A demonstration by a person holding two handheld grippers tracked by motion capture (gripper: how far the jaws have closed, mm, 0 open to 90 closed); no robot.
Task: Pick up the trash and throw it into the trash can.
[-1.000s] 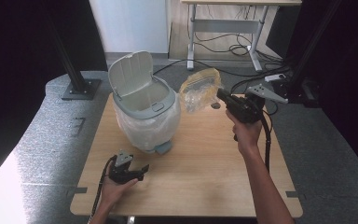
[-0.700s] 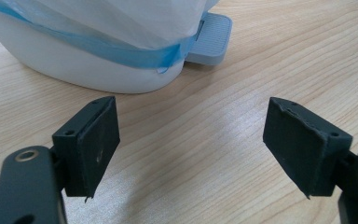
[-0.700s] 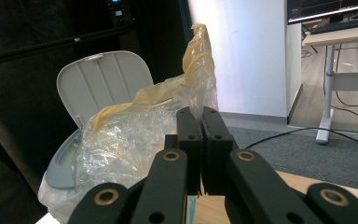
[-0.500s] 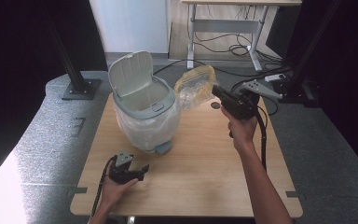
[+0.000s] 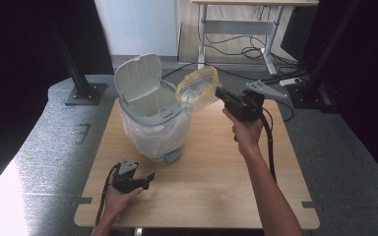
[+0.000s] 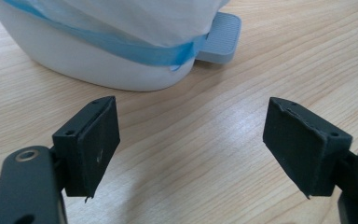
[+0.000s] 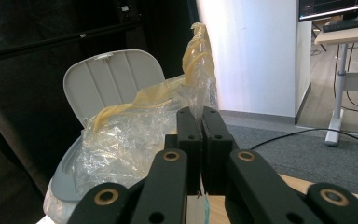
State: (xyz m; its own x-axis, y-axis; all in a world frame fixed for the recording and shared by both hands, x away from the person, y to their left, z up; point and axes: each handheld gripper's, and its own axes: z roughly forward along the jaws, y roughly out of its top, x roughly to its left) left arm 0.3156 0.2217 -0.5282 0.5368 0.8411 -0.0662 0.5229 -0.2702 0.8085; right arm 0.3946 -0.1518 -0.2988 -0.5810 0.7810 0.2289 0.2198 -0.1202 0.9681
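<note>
A white pedal bin (image 5: 150,123) lined with a white bag stands on the wooden table (image 5: 211,172), its lid (image 5: 137,76) tipped up. My right gripper (image 5: 219,93) is shut on a crumpled clear plastic bag with a yellow rim (image 5: 197,88), which it holds in the air just right of the bin's open mouth. In the right gripper view the plastic bag (image 7: 140,135) hangs in front of the lid (image 7: 114,81). My left gripper (image 5: 142,181) rests low on the table in front of the bin, open with nothing between its jaws (image 6: 191,140). The bin's pedal (image 6: 219,37) lies ahead of it.
A grey mat (image 5: 54,137) surrounds the table. Black stand legs (image 5: 81,88) rise at the left and right rear. A desk frame and cables (image 5: 246,44) sit behind. Bare tabletop lies to the right of the bin.
My right gripper has carried the plastic bag leftward, closer to the bin's open mouth. The left gripper has stayed put.
</note>
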